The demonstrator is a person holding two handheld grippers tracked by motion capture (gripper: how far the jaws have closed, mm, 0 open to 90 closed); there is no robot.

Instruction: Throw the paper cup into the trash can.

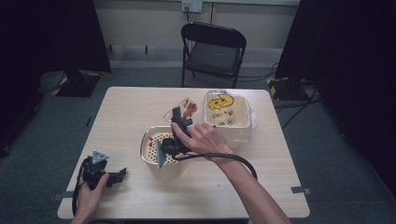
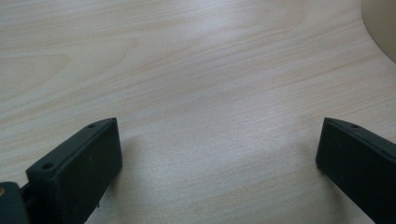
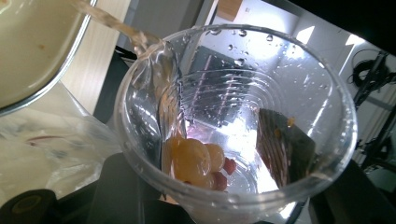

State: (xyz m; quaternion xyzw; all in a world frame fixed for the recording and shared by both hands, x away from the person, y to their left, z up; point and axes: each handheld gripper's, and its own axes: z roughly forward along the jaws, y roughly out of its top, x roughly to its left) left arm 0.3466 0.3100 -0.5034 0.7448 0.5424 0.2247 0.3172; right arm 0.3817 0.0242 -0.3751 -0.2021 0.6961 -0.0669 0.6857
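While clamped between the jaws of the right gripper (image 1: 180, 122) and tipped on its side, cup (image 3: 233, 126) sits in the air between the strainer bowl (image 1: 148, 140) and the lined bin (image 1: 243, 128), mouth toward the gripper's camera in the right gripper view. Holds a few yellow and red bits (image 3: 196, 161) low against its wall, with droplets on the clear plastic and a thin stream of liquid (image 3: 126, 30) running off the rim at upper left. Judged as mid-pour: liquid partly out, solids not yet tipped free. Looks headed for the strainer, whose perforated insert carries red flecks near its left rim, though exactly where the stream lands cannot be told. Left to do, by that reading: finish draining, shake out the bits, set the cup down or drop it in the bin. Farther out, left gripper (image 1: 109, 176) rests on the table (image 2: 196, 70) near the front left, jaws spread wide over bare wood, nothing between them. As for writing: yellow mark and dark handwritten characters on the bin's inner wall, too small to read; no brand legible on cup, strainer or grippers. Beyond the table, folding chair (image 1: 214, 49) against the far wall.
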